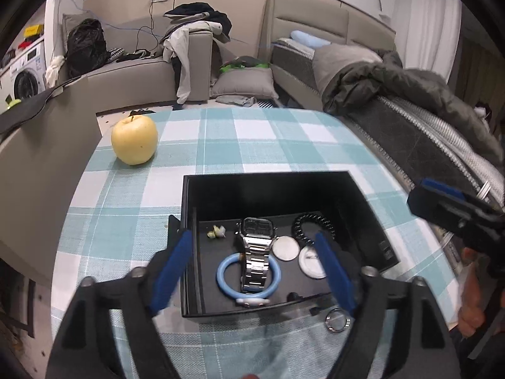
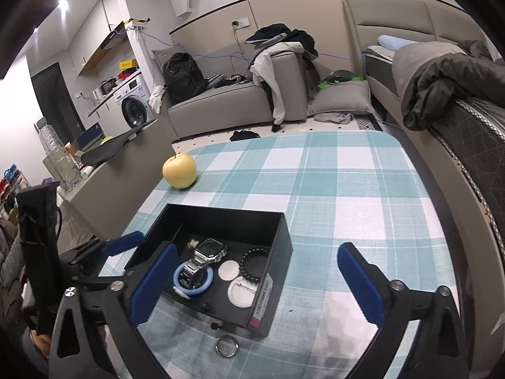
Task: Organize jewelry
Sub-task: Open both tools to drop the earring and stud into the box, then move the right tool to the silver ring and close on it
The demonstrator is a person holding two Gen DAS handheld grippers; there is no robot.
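A black open box (image 1: 217, 186) (image 2: 277, 237) stands on the checked tablecloth. Inside lie a steel watch (image 1: 256, 252) (image 2: 205, 259), a light blue bangle (image 1: 224, 276) (image 2: 189, 290), a black bead bracelet (image 1: 311, 225) (image 2: 252, 263), two white round badges (image 1: 285, 248) (image 2: 241, 293) and a small yellow-white piece (image 1: 217, 231). A silver ring (image 1: 337, 320) (image 2: 226, 346) lies on the cloth just outside the box's near edge. My left gripper (image 1: 254, 259) is open above the box's near side, empty. My right gripper (image 2: 255, 268) is open and empty, near the box's right side.
A yellow apple (image 1: 134, 140) (image 2: 179, 170) sits at the table's far left. A grey counter (image 1: 41, 145) stands left of the table and a bed (image 2: 467, 132) runs along the right. A sofa with clothes stands beyond the table.
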